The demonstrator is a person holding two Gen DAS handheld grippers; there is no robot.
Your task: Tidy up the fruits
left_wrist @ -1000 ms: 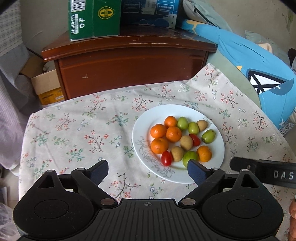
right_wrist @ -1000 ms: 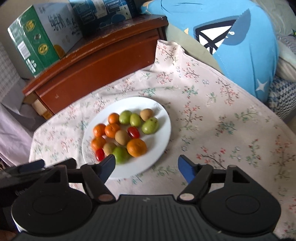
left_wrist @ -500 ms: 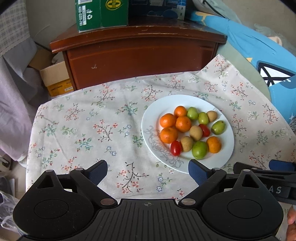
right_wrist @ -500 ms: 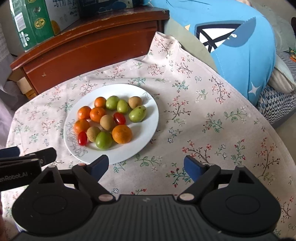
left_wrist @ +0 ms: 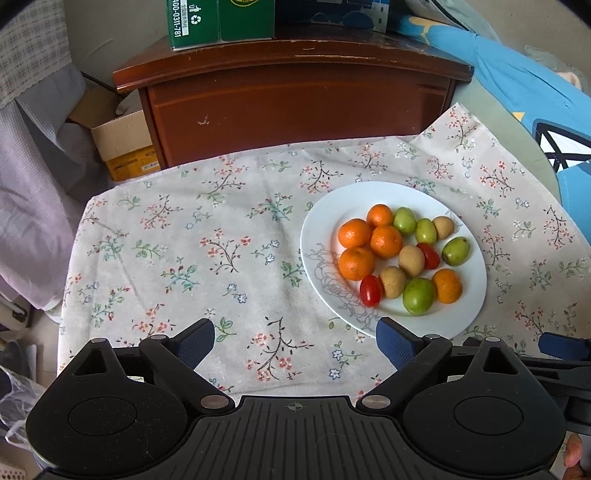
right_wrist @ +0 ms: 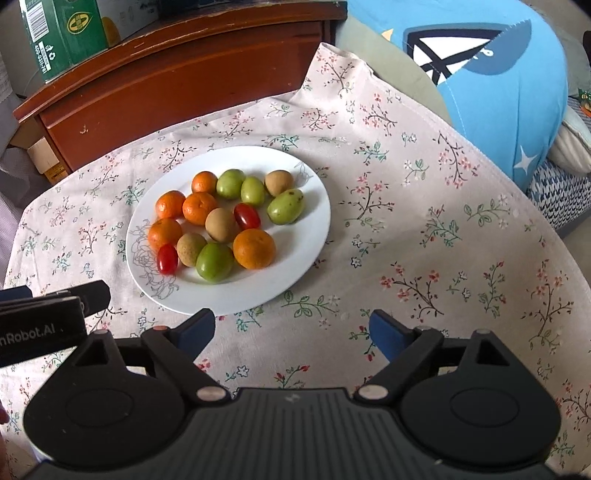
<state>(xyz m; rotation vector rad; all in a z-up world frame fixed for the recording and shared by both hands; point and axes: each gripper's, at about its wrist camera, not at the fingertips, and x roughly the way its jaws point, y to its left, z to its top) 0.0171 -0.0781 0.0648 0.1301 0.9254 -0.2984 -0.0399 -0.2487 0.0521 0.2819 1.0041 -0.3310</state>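
— Where is the fruit?

— All of it sits on a white plate (left_wrist: 317, 236), right of centre in the left wrist view and left of centre in the right wrist view (right_wrist: 314, 221). The plate rests on a floral tablecloth (left_wrist: 207, 251).

— What kinds?

— Five small oranges: four clustered on the plate's left part, one orange (right_wrist: 254, 248) apart toward the lower edge. Four green fruits, such as the green fruit (right_wrist: 214, 262) just left of that lone orange. Three brownish fruits, one of them (right_wrist: 221, 224) in the middle of the pile. Two cherry tomatoes: one (right_wrist: 167, 259) at the lower left of the heap, the other (right_wrist: 247, 216) near the centre.

— And the claws?

— The left gripper (left_wrist: 295, 341) is spread wide over bare cloth, nothing between its blue pads (left_wrist: 197, 341); its right-hand pad overlaps the plate's lower rim in the picture. The right gripper (right_wrist: 291, 334) also stands wide apart and empty, low in its frame, just below the plate's lower edge.

— Anything else around?

— A dark wooden cabinet (left_wrist: 295, 96) at the top, with a green carton (left_wrist: 218, 18) on it, a cardboard box (left_wrist: 122, 144) at the left, and a blue cushion (right_wrist: 491, 74) in the upper right.
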